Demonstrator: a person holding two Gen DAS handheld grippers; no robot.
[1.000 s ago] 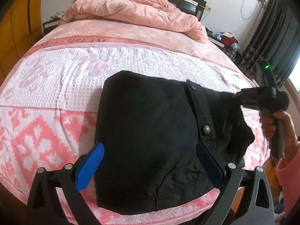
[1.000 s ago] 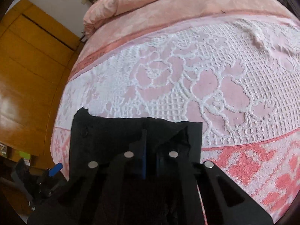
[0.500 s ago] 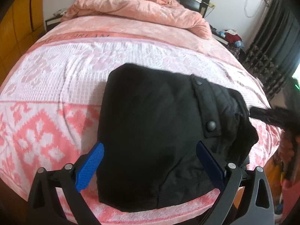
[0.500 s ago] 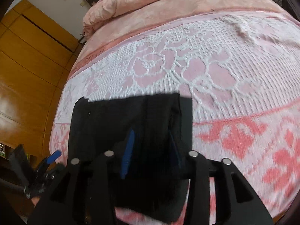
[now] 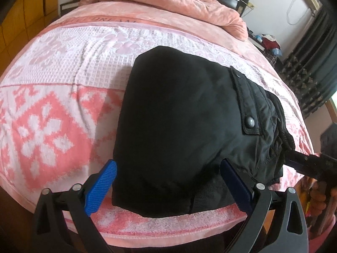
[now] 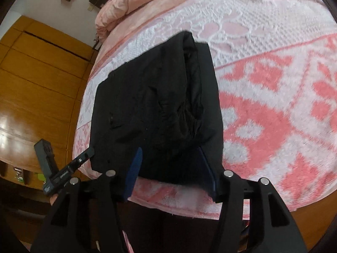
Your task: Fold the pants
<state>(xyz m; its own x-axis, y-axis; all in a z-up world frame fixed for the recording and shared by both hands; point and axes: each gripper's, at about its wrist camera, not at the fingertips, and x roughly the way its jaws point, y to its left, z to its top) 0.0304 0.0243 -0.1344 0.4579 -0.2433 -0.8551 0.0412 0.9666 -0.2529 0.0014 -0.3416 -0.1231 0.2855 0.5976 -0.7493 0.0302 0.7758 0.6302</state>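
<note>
1. The black fabric pants [image 5: 181, 124], folded into a compact bundle, are seen lying on the pink-and-white patterned towel blanket [image 5: 52, 97] that covers the bed, close to its near edge.
2. A pocket flap with a round metal snap button [image 5: 251, 123] is seen on the right part of the bundle in the left wrist view; gathered waistband fabric is bunched just beside it.
3. The left tongs [image 5: 168, 186] are spread wide, blue-padded fingers [image 5: 100, 187] apart on either side of the bundle's near end; no pinch on the cloth is seen.
4. The right tongs [image 6: 171, 175] are spread, having just been opening; the pants lie beyond and between the fingers, and no pressing of the pads on them is seen.
5. A crumpled pink plush quilt [image 5: 168, 2] is piled at the far end of the bed.
6. Orange-brown wooden wardrobe panels [image 6: 38, 80] are noted beside the bed in the right wrist view.
</note>
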